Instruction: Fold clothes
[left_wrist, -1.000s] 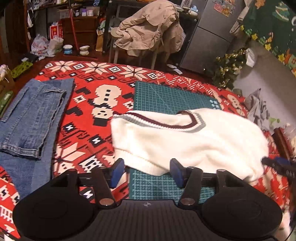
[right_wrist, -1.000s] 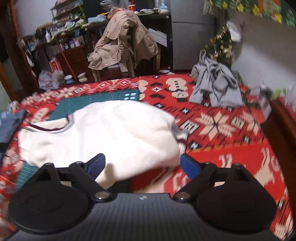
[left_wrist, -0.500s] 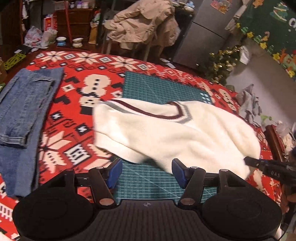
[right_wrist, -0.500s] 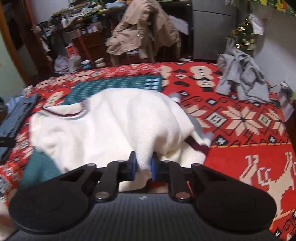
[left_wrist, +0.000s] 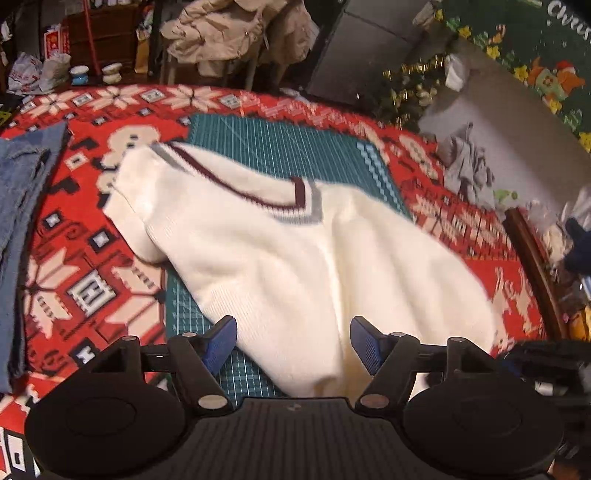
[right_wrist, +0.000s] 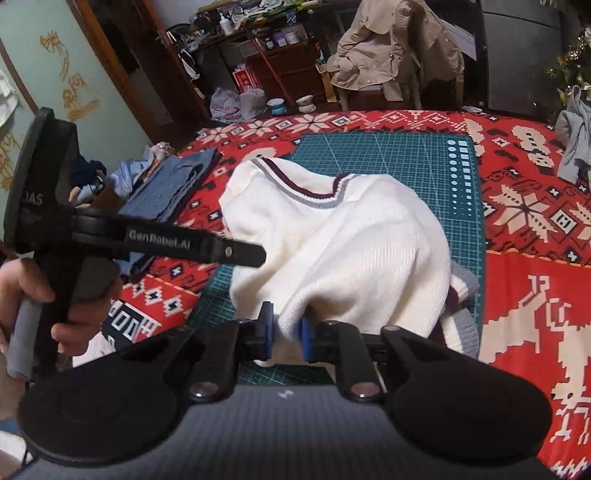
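A white knit sweater (left_wrist: 295, 258) with a maroon and grey V-neck lies bunched on the green cutting mat (left_wrist: 295, 147); it also shows in the right wrist view (right_wrist: 351, 251). My right gripper (right_wrist: 287, 334) is shut on a fold of the sweater's near edge and lifts it. My left gripper (left_wrist: 293, 341) is open, its blue pads on either side of the sweater's near edge, not pinching it. In the right wrist view the left gripper (right_wrist: 243, 254) shows side-on beside the sweater's left side.
The mat lies on a red patterned cloth (left_wrist: 92, 295). Folded blue jeans (left_wrist: 18, 206) lie at the left, also in the right wrist view (right_wrist: 173, 184). A grey garment (right_wrist: 576, 136) lies at the far right. A chair with a beige jacket (right_wrist: 391, 48) stands behind.
My right gripper closed on the sweater's edge and pulled it up and leftward, bunching it. My left gripper moved in closer over the sweater's near edge and stayed open.
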